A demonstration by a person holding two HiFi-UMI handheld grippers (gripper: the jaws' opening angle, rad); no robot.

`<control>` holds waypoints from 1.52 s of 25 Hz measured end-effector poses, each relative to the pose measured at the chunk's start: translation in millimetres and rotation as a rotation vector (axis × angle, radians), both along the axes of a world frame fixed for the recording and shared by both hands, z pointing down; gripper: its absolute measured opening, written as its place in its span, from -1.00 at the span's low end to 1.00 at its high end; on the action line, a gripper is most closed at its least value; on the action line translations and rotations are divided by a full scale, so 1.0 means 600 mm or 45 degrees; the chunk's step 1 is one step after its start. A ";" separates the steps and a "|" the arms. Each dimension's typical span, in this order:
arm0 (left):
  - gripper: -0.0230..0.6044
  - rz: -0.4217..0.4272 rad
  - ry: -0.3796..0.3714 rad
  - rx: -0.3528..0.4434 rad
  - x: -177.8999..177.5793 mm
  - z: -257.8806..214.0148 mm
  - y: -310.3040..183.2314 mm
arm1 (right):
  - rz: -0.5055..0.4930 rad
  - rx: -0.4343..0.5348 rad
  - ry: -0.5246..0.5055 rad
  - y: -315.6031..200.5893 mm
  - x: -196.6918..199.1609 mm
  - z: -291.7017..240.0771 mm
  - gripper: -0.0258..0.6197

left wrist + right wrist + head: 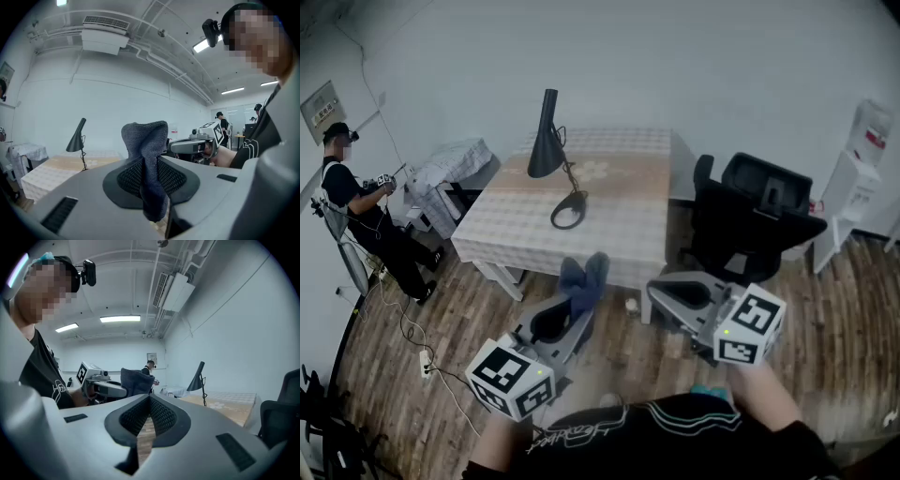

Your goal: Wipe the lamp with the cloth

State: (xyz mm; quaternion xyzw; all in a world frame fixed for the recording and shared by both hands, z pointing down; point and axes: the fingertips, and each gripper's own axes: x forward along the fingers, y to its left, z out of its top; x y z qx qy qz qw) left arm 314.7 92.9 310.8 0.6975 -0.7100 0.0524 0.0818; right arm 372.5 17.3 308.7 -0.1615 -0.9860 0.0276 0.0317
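A black lamp (pixel 547 137) with a cone shade and ring base stands on the checked table (pixel 619 225) ahead; it also shows small in the left gripper view (pixel 77 138) and in the right gripper view (pixel 197 378). My left gripper (pixel 573 307) is shut on a dark blue cloth (pixel 584 280), which stands up between the jaws (pixel 146 148), well short of the table. My right gripper (pixel 662 287) hovers beside it, jaws shut with nothing between them (pixel 150 400). Both are held low over the wood floor, apart from the lamp.
A black office chair (pixel 754 214) stands right of the table. A small covered side table (pixel 450 167) and a person (pixel 349 201) holding grippers are at the left. A white stand (pixel 859 178) is at the far right. Cables and a power strip (pixel 426 365) lie on the floor.
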 end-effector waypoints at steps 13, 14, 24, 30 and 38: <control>-0.70 0.002 0.009 -0.036 -0.079 0.032 -0.016 | 0.027 -0.074 0.055 -0.016 -0.082 0.037 -0.89; -0.70 0.000 0.013 -0.043 -0.089 0.037 -0.018 | 0.028 -0.085 0.064 -0.017 -0.093 0.042 -0.89; -0.70 0.023 0.009 -0.084 -0.245 0.075 -0.034 | 0.068 -0.135 0.145 -0.034 -0.247 0.089 -0.89; -0.70 0.043 -0.013 -0.103 -0.335 0.093 -0.039 | 0.098 -0.125 0.174 -0.031 -0.337 0.109 -0.89; -0.70 0.065 -0.052 -0.114 -0.407 0.102 -0.069 | 0.133 -0.104 0.165 -0.061 -0.401 0.109 -0.89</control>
